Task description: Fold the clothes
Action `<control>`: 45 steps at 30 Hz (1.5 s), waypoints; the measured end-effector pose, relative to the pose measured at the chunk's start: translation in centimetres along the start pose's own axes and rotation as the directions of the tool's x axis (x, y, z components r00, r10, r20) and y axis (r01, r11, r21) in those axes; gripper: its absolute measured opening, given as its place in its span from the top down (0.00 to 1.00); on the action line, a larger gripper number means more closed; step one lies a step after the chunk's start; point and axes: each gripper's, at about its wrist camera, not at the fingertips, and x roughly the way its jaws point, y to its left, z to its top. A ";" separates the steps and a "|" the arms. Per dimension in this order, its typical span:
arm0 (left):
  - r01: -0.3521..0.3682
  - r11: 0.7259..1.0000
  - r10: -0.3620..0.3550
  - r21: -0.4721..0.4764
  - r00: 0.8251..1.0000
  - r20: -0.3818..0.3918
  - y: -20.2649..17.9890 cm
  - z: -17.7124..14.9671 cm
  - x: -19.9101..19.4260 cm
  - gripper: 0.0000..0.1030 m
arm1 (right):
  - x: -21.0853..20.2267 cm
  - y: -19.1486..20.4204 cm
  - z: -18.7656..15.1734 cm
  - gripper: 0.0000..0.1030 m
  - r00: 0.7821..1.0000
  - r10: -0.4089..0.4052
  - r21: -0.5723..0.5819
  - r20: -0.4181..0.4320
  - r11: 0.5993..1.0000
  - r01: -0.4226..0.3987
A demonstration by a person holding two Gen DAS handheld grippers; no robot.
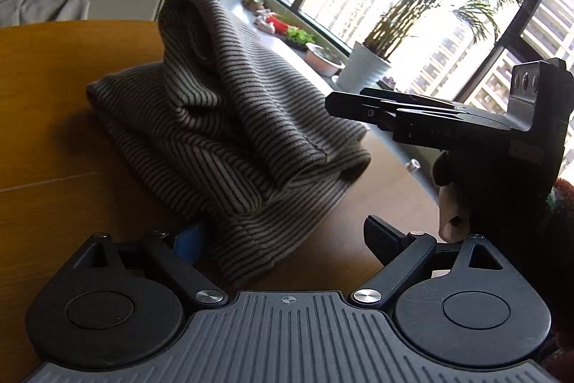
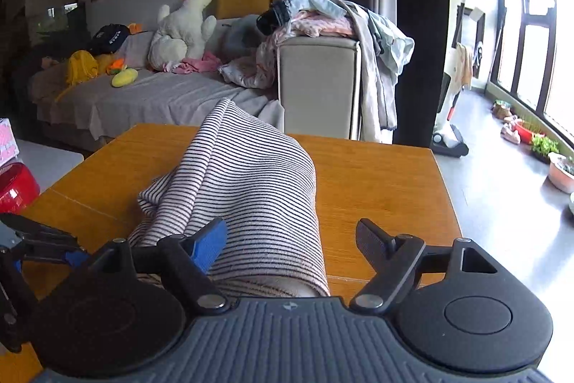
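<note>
The soft ribbed knit garment w/ thin dark stripes on pale grey-beige [image 2: 247,189] lies bunched mid-way on the smooth orange-brown wooden counter [image 2: 380,174], one fold peaking upward. Bare wood on both sides; counter's right edge drops to grey floor [image 2: 502,221]. Right gripper [image 2: 290,239]: fingers spread wide, cloth lying between them, nothing clamped. Left gripper [image 1: 283,239]: fingers also wide apart, cloth hem draped over the blue-padded one [image 1: 188,241], not pinched.

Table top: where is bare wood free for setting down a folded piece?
Bare table lies right of the striped garment, out to the right edge, and along the far edge behind it. A smaller strip lies to its left. The near middle is crowded by cloth and both claws.
</note>
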 end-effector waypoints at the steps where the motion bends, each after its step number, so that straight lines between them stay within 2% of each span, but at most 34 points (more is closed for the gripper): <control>1: -0.004 1.000 0.004 0.007 1.000 0.007 -0.3 0.0 -0.4 0.09 | -0.5 0.1 -0.1 0.20 1.000 0.000 -0.009 0.008 1.000 0.001; 5: -0.047 0.999 0.047 -0.004 0.994 0.100 0.0 0.7 -3.5 0.08 | -2.1 0.7 -1.4 0.17 0.999 0.013 -0.017 0.034 1.000 -0.013; 9: -0.151 0.983 0.169 -0.105 0.966 0.197 2.0 1.8 -6.3 0.08 | -2.5 2.2 -3.2 0.15 0.997 0.074 -0.021 0.029 0.997 -0.073; 12: -0.202 0.963 0.233 -0.178 0.957 0.173 3.9 2.5 -5.6 0.08 | -2.0 4.3 -4.5 0.15 0.996 0.093 -0.103 0.010 0.990 -0.091; 15: -0.231 0.958 0.252 -0.172 0.961 0.110 4.6 2.4 -3.6 0.18 | -1.0 5.4 -5.2 0.15 0.997 0.078 -0.149 -0.016 0.986 -0.079; 18: -0.200 0.965 0.214 -0.169 0.974 0.071 4.6 1.8 -2.1 0.32 | -0.6 4.2 -5.1 0.25 0.996 0.079 -0.119 -0.037 0.989 -0.083; 20: -0.160 0.974 0.172 -0.160 0.983 0.063 3.9 1.4 -1.4 0.37 | -0.6 3.0 -5.1 0.32 0.996 0.070 -0.096 -0.046 0.993 -0.074; 27: -0.090 0.992 0.094 -0.092 0.995 0.036 1.1 0.5 0.2 0.37 | -1.9 -0.7 -5.5 0.31 1.000 -0.008 -0.030 -0.029 1.000 0.007; 30: -0.073 0.994 0.075 -0.076 0.997 0.030 0.3 0.3 0.4 0.36 | -2.4 -1.5 -5.3 0.28 1.000 -0.009 -0.006 -0.013 1.000 0.009; 34: -0.095 0.991 0.103 -0.092 0.991 0.084 0.6 0.3 -1.6 0.35 | -3.3 -2.1 -4.3 0.22 0.999 0.021 0.023 0.047 0.999 -0.022; 36: -0.133 0.985 0.147 -0.109 0.981 0.129 1.1 0.6 -2.8 0.30 | -3.6 -2.5 -3.5 0.22 0.995 0.057 0.071 0.087 0.996 -0.063; 38: -0.186 0.976 0.203 -0.116 0.967 0.157 1.3 0.8 -3.6 0.29 | -3.6 -2.7 -2.6 0.23 0.987 0.088 0.121 0.134 0.987 -0.105; 39: -0.208 0.972 0.224 -0.113 0.961 0.159 1.4 0.9 -3.6 0.29 | -3.2 -2.5 -2.0 0.24 0.986 0.082 0.126 0.145 0.987 -0.100; 41: -0.240 0.965 0.254 -0.109 0.955 0.151 1.6 1.1 -3.3 0.33 | -2.5 -2.2 -0.9 0.39 0.984 0.068 0.135 0.166 0.987 -0.091; 44: -0.230 0.966 0.241 -0.115 0.966 0.096 2.7 0.8 -2.1 0.39 | 0.5 -1.8 0.3 0.42 0.990 0.043 0.149 0.135 0.987 -0.063; 45: -0.220 0.968 0.230 -0.118 0.970 0.083 2.8 0.7 -1.6 0.41 | 2.1 -1.7 0.2 0.42 0.995 0.054 0.155 0.088 0.986 -0.067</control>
